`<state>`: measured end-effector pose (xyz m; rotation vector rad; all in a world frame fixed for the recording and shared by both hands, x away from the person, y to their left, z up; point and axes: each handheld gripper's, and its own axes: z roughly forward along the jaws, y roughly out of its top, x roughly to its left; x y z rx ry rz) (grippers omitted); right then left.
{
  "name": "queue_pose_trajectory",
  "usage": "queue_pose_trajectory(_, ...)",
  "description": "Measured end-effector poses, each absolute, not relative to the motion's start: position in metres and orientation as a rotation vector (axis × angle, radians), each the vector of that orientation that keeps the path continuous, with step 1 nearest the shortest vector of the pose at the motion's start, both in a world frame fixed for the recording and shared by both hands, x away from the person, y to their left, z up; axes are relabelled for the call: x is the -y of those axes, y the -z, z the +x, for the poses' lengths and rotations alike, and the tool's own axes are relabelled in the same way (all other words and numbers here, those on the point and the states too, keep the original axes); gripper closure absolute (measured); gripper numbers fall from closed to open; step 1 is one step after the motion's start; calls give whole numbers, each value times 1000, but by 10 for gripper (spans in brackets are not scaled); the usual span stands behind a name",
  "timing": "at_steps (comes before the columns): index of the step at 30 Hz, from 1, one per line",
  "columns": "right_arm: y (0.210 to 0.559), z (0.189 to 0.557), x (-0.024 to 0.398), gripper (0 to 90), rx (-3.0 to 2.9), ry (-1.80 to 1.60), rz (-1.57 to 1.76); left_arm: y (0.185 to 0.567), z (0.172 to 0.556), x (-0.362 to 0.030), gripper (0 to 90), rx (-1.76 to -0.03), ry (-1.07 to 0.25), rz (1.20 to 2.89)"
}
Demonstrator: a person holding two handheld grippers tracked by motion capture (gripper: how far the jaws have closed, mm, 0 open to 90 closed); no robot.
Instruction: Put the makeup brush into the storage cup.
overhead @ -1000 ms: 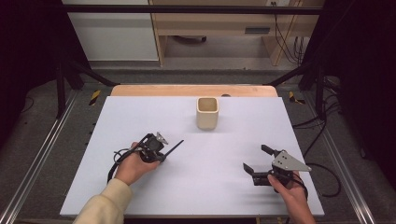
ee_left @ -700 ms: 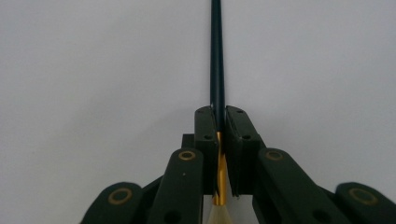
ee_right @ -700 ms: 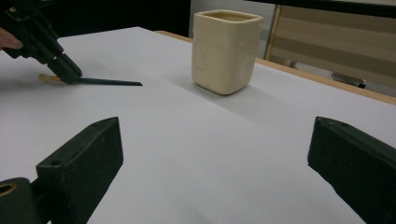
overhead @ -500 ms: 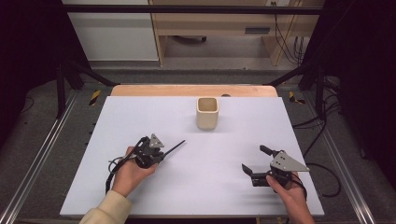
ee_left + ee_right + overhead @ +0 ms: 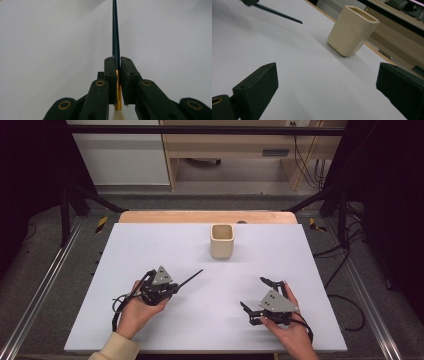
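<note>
Brush handle first: in the high view the left gripper grips a thin dark paintbrush whose long handle points up and right toward the cream cup, which stands well apart near the table's far edge; if the brush is meant for that cup, the handle should probably be tipped upright over the mouth before the jaws let go. The right gripper rests near the front edge, jaws spread wide and holding nothing. In the left gripper view the jaws are closed tight on the paintbrush at its gold ferrule, pale bristles toward the camera. In the right gripper view the cup stands upright between the wide jaws; its inside is hidden, so I cannot tell whether it holds anything.
</note>
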<state>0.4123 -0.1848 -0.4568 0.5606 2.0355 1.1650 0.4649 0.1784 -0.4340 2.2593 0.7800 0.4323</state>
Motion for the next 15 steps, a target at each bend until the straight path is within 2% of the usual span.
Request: queue_pose_trajectory(15, 447, 420, 143, 55, -1975, -979, 367, 430, 452, -162, 836, -702, -416, 2256)
